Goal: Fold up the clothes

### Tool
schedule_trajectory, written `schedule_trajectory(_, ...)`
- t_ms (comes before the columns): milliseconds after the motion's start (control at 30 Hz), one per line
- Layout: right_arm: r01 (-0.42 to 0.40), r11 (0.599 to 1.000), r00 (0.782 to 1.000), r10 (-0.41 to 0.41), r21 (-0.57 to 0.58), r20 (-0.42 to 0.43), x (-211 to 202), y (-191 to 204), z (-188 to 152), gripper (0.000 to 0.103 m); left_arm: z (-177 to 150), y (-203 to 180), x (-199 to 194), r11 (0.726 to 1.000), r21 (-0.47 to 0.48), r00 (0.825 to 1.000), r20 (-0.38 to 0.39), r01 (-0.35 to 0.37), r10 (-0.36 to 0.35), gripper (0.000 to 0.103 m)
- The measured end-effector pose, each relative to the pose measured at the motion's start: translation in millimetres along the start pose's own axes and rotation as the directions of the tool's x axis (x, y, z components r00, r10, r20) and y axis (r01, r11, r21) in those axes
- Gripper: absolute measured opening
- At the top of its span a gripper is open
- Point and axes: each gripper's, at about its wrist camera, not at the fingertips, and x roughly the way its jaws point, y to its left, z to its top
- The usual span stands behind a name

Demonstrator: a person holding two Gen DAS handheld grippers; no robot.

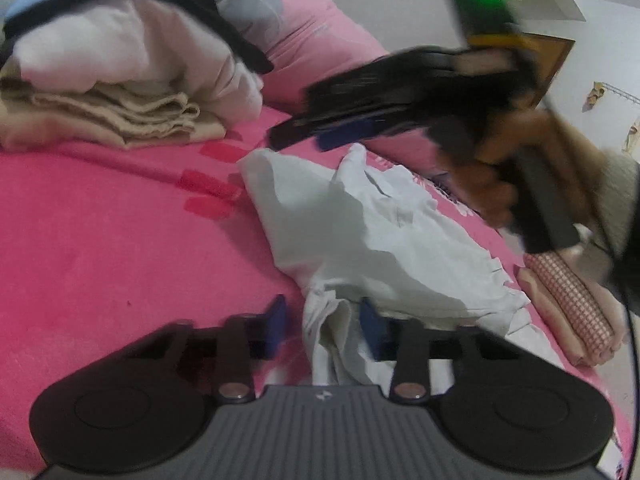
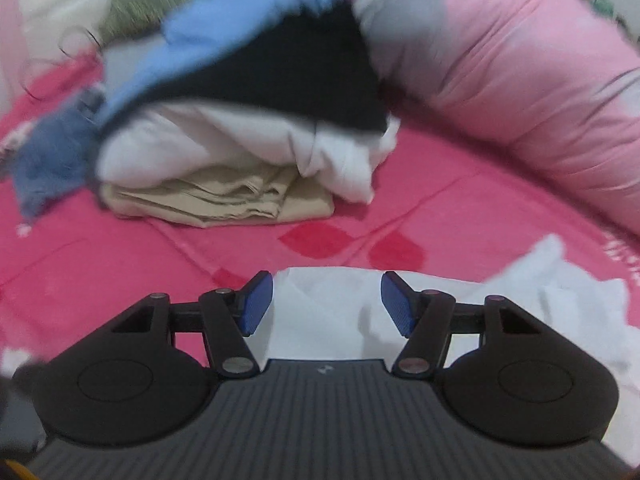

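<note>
Left gripper (image 1: 324, 326) low over the bed, blue pads (image 1: 370, 328) a short way apart with a bunched fold of the white garment (image 1: 360, 232) standing up between them; whether the pads actually press on the cloth cannot be told through the blur. Right gripper (image 2: 327, 304) pointing down over the same garment's flat near edge, jaws parted, blue ribbed pads clear of the fabric, nothing between them. From the left wrist view, that right gripper (image 1: 316, 136) smeared by blur above the garment's far edge, held by a hand (image 1: 492, 168). White garment thin, soft, heavily creased, spread in loose ridges across the pink bedspread (image 1: 100, 240), right of centre, one corner peaked up. Bedspread plush, deep pink, with darker red patches. Far left, a stack of folded clothes (image 2: 240, 152): tan at the bottom, pale white above, black and light blue on top. Behind, a long padded pink bolster (image 2: 520, 80). Near right, a small folded piece in a fine red check (image 1: 572, 300).
</note>
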Motion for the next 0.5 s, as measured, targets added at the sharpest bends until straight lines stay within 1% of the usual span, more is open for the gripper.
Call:
schedule_trajectory(33, -0.006, 1.0, 0.999, 0.006, 0.002, -0.035, 13, -1, 3, 0.057, 0, 3, 1, 1.0, -0.014, 1.0, -0.003, 0.006, -0.006, 0.008)
schedule_trajectory(67, -0.018, 1.0, 0.998, 0.017, -0.007, -0.067, 24, -1, 2, 0.054, 0, 5, 2, 1.0, -0.028, 1.0, -0.006, 0.012, -0.013, 0.007)
schedule_trajectory(100, -0.019, 1.0, 0.996, 0.018, -0.011, -0.088, 30, 1, -1, 0.034, 1, 7, 2, 0.999, -0.04, 1.0, -0.005, 0.017, -0.018, 0.006)
schedule_trajectory(133, -0.017, 1.0, 0.994, 0.015, -0.013, -0.105, 34, 4, -6, 0.002, 1, 8, 2, 0.999, -0.046, 1.0, -0.001, 0.018, -0.018, 0.006)
schedule_trajectory(167, -0.021, 1.0, 0.994, 0.021, 0.001, -0.106, 37, 2, -10, 0.0, 1, 7, 1, 0.999, -0.042, 1.0, 0.003, 0.014, -0.014, 0.005)
schedule_trajectory(200, -0.034, 0.999, 0.997, 0.035, 0.017, -0.068, 33, 0, -14, 0.0, 0, 5, 0, 0.999, -0.033, 1.0, 0.008, 0.008, -0.008, 0.005)
schedule_trajectory(233, -0.049, 0.998, 0.999, 0.05, 0.031, -0.021, 28, -2, -19, 0.0, 0, 4, 0, 1.0, -0.025, 1.0, 0.012, 0.002, -0.002, 0.004)
schedule_trajectory(267, -0.088, 0.996, 0.993, 0.085, 0.035, 0.079, 23, -5, -23, 0.0, 0, 2, -1, 1.0, -0.016, 1.0, 0.019, -0.005, 0.005, 0.004)
schedule_trajectory(300, -0.11, 0.993, 0.987, 0.103, 0.05, 0.126, 23, -8, -26, 0.0, 0, -1, -3, 1.0, -0.004, 1.0, 0.028, -0.013, 0.013, 0.004)
schedule_trajectory(400, -0.161, 0.981, 0.967, 0.135, 0.11, 0.214, 23, -16, -32, 0.0, -2, -8, -4, 0.999, 0.038, 0.999, 0.035, -0.035, 0.033, 0.004)
schedule_trajectory(500, -0.176, 0.976, 0.964, 0.144, 0.13, 0.225, 42, -19, -31, 0.0, -2, -14, -3, 0.997, 0.062, 0.998, 0.03, -0.05, 0.049, 0.004)
